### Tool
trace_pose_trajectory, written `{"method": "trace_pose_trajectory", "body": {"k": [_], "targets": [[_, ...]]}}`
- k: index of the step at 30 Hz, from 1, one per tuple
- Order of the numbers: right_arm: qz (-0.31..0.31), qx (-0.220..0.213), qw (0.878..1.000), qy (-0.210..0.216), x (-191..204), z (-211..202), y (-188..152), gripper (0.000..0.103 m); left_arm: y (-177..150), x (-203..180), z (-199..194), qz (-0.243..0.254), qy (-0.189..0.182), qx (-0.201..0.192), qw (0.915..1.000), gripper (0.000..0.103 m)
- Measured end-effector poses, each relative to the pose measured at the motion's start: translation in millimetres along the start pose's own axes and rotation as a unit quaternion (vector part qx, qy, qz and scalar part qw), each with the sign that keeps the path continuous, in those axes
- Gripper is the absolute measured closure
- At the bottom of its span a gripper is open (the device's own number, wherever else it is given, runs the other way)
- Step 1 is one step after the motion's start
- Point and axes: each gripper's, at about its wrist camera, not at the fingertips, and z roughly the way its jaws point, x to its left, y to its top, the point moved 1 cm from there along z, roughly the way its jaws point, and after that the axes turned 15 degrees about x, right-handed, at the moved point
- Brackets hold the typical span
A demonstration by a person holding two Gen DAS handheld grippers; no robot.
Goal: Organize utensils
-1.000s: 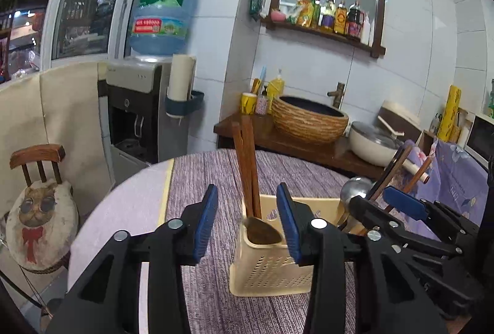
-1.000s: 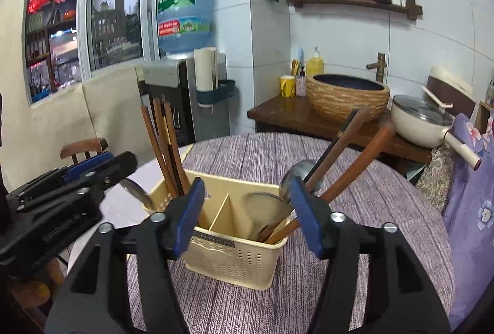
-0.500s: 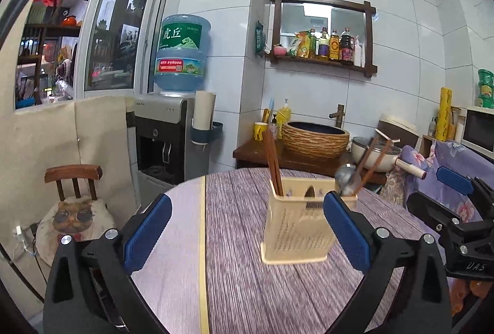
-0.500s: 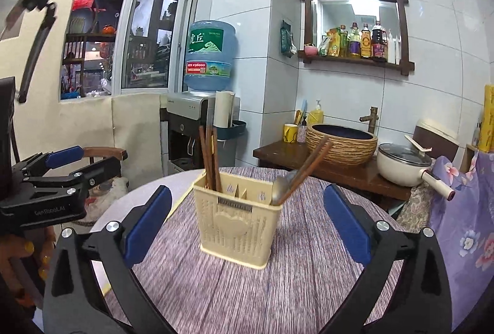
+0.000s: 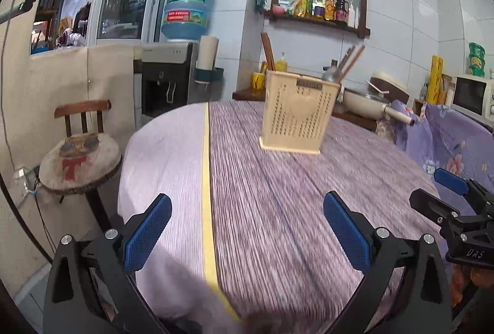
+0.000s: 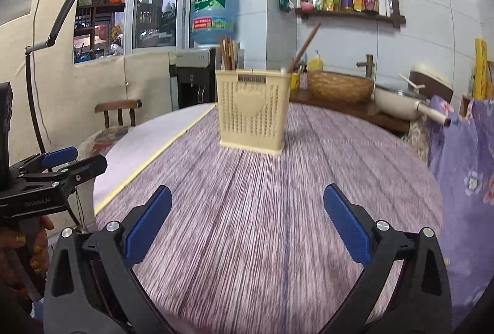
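A cream perforated utensil caddy stands upright on the round table with the purple striped cloth; it also shows in the right wrist view. Brown chopsticks stick up from its left side, and a metal ladle with wooden handles leans out of its right side. My left gripper is open and empty, low near the table's front edge, far from the caddy. My right gripper is open and empty, likewise back from the caddy.
A wooden chair with a cat cushion stands left of the table. A water dispenser and a counter with a woven basin and a pan lie behind. A purple floral cloth hangs at right.
Both grippers have pulled back from the caddy and dropped lower toward the table's front edge. Their jaws opened wide after one second ago and remain wide. The caddy stays put.
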Motion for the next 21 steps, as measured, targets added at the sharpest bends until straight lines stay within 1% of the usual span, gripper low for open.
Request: {"method": "trace_pose_trajectory", "body": {"k": [3, 6, 9, 11, 15, 17, 21], "targets": [[0.018, 0.001, 1.0, 0.011, 0.9, -12.4, -22.4, 0.006, -10.1, -0.2, -11.1, -0.004, -0.003, -0.007, 1.0, 0.005], [0.023, -0.013, 1.0, 0.008, 3.5, -28.3, -30.8, 0.006, -12.0, -1.5, -25.0, -0.002, -0.002, -0.028, 0.9996, 0.005], [0.023, -0.034, 0.999, 0.002, 3.9, -46.7, -28.0, 0.006, -10.6, -5.3, -37.4, 0.005, 0.0, -0.045, 0.999, 0.005], [0.019, -0.055, 0.998, -0.002, 4.4, -62.7, -23.5, 0.006, -8.8, -7.9, -43.2, 0.01, -0.007, -0.049, 0.9987, 0.005], [0.01, -0.085, 0.996, -0.004, 6.3, -84.2, -14.8, 0.006, -8.6, -14.5, -56.0, 0.011, -0.024, -0.07, 0.9972, 0.005], [0.009, -0.091, 0.996, -0.002, 6.3, -87.9, -13.4, 0.006, -8.9, -18.0, -58.5, 0.015, -0.03, -0.074, 0.9967, 0.005], [0.02, -0.09, 0.996, 0.007, 3.6, -87.4, -18.3, 0.006, -13.6, -24.1, -58.4, 0.034, -0.023, -0.077, 0.9961, 0.005]]}}
